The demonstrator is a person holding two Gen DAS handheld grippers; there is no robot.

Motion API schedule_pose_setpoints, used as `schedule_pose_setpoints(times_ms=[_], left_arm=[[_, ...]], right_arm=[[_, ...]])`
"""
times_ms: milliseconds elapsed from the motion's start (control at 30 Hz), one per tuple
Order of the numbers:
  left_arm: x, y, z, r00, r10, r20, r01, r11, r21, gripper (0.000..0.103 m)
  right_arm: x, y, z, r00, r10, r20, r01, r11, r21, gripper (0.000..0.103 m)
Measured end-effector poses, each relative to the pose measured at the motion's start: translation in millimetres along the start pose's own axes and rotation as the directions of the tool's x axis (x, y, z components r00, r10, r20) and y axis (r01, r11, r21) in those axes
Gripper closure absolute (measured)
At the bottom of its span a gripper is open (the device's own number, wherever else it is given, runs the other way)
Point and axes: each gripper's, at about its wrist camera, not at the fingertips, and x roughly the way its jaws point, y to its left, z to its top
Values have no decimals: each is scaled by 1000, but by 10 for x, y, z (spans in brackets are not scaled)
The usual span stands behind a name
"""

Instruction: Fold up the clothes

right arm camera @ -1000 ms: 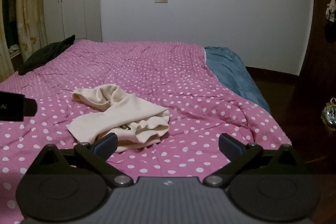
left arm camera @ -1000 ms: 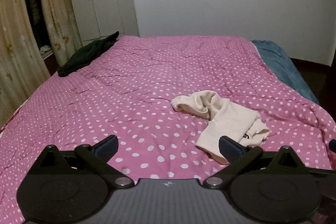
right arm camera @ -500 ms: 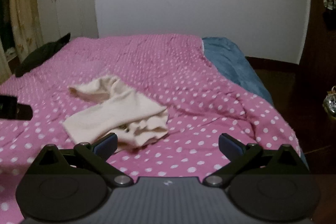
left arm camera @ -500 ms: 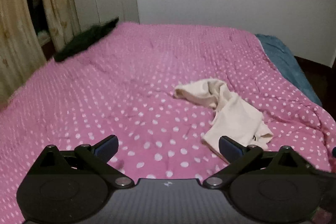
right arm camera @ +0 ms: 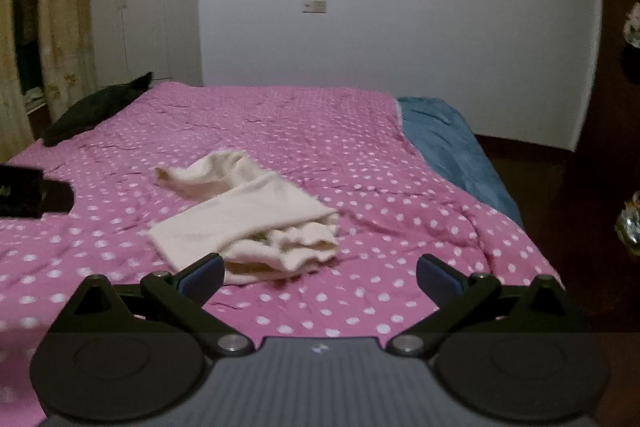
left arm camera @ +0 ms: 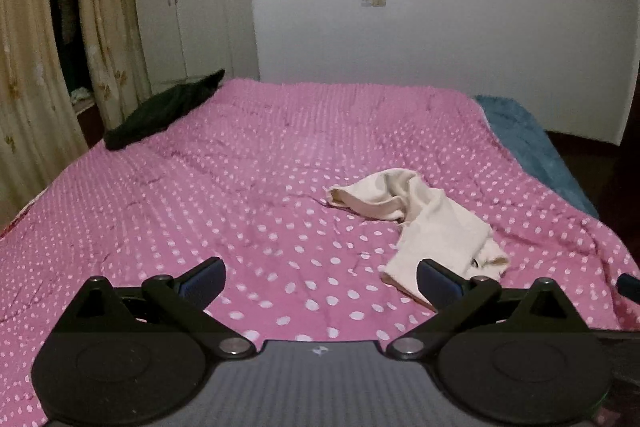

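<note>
Left wrist view: the left tool [left arm camera: 320, 279] hangs spread wide and empty above the pink bed [left arm camera: 200, 207]; a crumpled cream garment [left arm camera: 424, 223] lies ahead to its right.

Right wrist view: the right tool [right arm camera: 318, 273] gapes empty, with the garment [right arm camera: 248, 211] just beyond its left finger.

Matt cream cloth garment [left arm camera: 436, 227] on quilted cloth bedspread [left arm camera: 240, 167].

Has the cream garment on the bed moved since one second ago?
No. The cream garment keeps its crumpled shape and its place among the bedspread dots; only the cameras shifted.
</note>
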Motion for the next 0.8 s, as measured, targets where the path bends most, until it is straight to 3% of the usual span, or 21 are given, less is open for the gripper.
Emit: schedule_pose_setpoints(times_ms=[433,800], left_arm=[[580,-110,62,998,-41,-44,40,999,-32,0],[1188,-379,335,995,-44,-93,45,999,4,0]], right_arm=[[599,-159,-51,994,15,-104,-15,1000,-3,1],[1118,-295,80,983,59,-172,-52,998,45,14]])
